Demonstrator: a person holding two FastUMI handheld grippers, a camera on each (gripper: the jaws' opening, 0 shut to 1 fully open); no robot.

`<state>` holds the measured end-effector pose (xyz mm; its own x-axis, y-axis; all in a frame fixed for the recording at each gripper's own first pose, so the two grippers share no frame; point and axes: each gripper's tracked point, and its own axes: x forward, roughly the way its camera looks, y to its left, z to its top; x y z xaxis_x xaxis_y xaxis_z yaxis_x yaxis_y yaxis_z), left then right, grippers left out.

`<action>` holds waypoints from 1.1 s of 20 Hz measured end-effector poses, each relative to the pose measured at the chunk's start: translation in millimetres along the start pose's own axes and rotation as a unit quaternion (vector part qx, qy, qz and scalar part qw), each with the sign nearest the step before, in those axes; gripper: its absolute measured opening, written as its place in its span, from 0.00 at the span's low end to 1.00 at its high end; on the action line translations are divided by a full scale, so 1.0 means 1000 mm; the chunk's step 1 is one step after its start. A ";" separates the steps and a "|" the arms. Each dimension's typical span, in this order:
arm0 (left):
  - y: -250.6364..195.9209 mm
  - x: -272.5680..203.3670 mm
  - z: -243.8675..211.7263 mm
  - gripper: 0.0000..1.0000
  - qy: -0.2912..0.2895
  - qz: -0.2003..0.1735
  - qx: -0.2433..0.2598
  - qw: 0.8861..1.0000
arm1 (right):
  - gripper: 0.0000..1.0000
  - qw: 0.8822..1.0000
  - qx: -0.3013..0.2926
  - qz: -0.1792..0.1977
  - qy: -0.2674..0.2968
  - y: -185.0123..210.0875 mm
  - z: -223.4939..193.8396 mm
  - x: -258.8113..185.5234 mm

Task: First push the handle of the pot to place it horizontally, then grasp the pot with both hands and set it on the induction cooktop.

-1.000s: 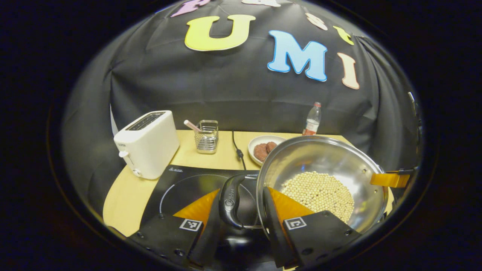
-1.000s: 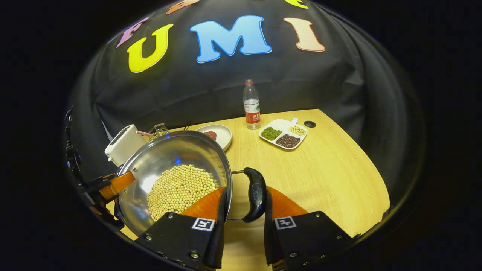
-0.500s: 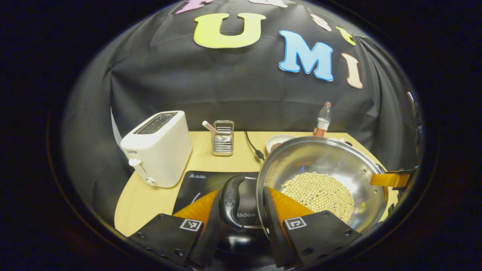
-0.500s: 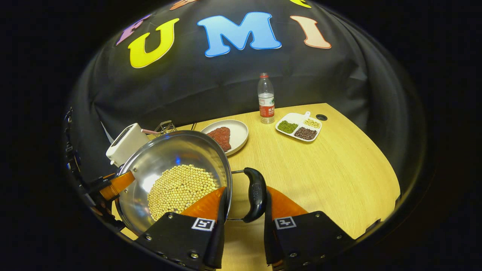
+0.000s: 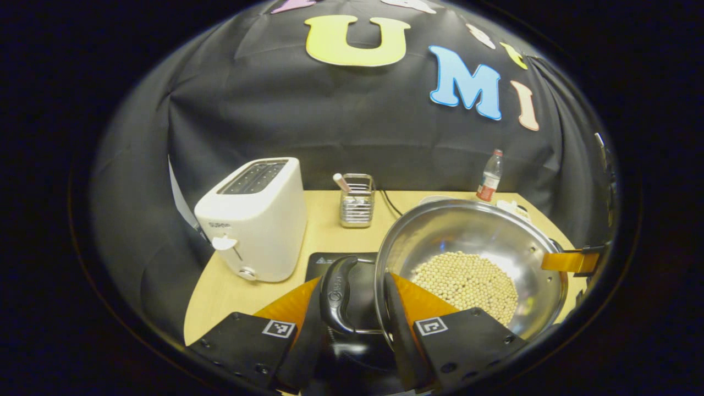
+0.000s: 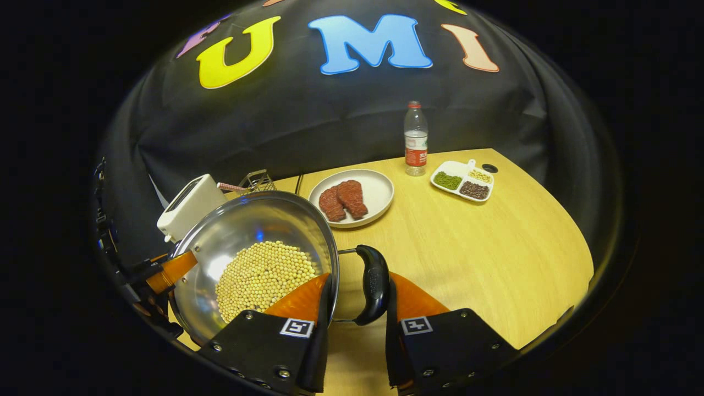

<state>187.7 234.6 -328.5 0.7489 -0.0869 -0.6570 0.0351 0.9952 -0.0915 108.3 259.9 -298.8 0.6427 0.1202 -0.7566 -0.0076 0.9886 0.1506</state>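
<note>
A steel pot (image 5: 467, 236) with pale beans in it hangs between both grippers. My left gripper (image 5: 352, 291) is shut on its black left handle (image 5: 335, 294), and my right gripper (image 6: 360, 286) is shut on its black right handle (image 6: 377, 283). A corner of the black induction cooktop (image 5: 330, 259) shows just beyond the left handle, mostly hidden under the pot and my fingers. The right gripper's orange finger (image 5: 569, 261) appears at the pot's far rim in the left gripper view. In the right gripper view the pot (image 6: 247, 231) carries the left gripper's orange finger (image 6: 170, 269) at its far side.
A white toaster (image 5: 253, 220) stands close on the left of the cooktop, a wire utensil holder (image 5: 356, 201) behind it. A plate with meat (image 6: 352, 198), a water bottle (image 6: 416, 140) and a divided dish of beans (image 6: 462, 180) sit on the wooden table (image 6: 495, 247).
Both grippers have carried the pot leftward. The toaster has drawn nearer, the cooktop has slid under the pot, and the meat plate has come out from behind the pot's rim.
</note>
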 end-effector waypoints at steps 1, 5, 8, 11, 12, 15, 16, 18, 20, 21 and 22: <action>0.009 0.002 -0.002 0.60 0.002 0.003 0.001 1.000 | 0.43 1.000 -0.001 0.002 0.001 0.007 -0.001 0.003; 0.038 0.007 -0.010 0.65 0.005 0.014 0.006 1.000 | 0.43 1.000 -0.003 0.009 0.013 0.032 -0.009 0.014; 0.051 0.007 -0.016 0.65 0.008 0.019 0.003 1.000 | 0.43 1.000 -0.003 0.013 0.017 0.042 -0.013 0.020; 0.058 0.012 -0.022 0.65 0.012 0.021 -0.003 1.000 | 0.43 1.000 -0.003 0.013 0.015 0.048 -0.011 0.022; 0.059 0.011 -0.021 0.60 0.008 0.023 -0.005 1.000 | 0.44 1.000 -0.007 0.013 0.014 0.049 -0.012 0.024; 0.062 0.011 -0.022 0.63 0.006 0.031 -0.002 1.000 | 0.47 1.000 -0.010 0.015 0.011 0.052 -0.011 0.024; 0.064 0.011 -0.021 0.69 0.003 0.039 -0.002 0.999 | 0.50 1.000 -0.013 0.017 0.008 0.054 -0.011 0.025; 0.069 0.014 -0.007 0.72 -0.029 0.056 0.002 0.998 | 0.59 0.999 -0.025 0.023 -0.006 0.056 -0.007 0.023; 0.071 0.013 0.007 0.97 -0.057 0.066 0.009 0.996 | 0.82 0.999 -0.040 0.020 -0.031 0.057 0.003 0.019; 0.070 0.012 0.010 0.96 -0.061 0.067 0.011 0.996 | 0.99 0.998 -0.045 0.019 -0.040 0.057 0.008 0.014; 0.068 0.009 0.010 0.96 -0.060 0.069 0.011 0.996 | 0.97 0.998 -0.049 0.017 -0.046 0.058 0.010 0.014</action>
<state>203.8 301.5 -333.3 0.8209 0.0559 -0.5684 -0.0600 0.9981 0.0116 124.6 317.8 -294.5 0.7078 0.1503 -0.6902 -0.1026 0.9886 0.1100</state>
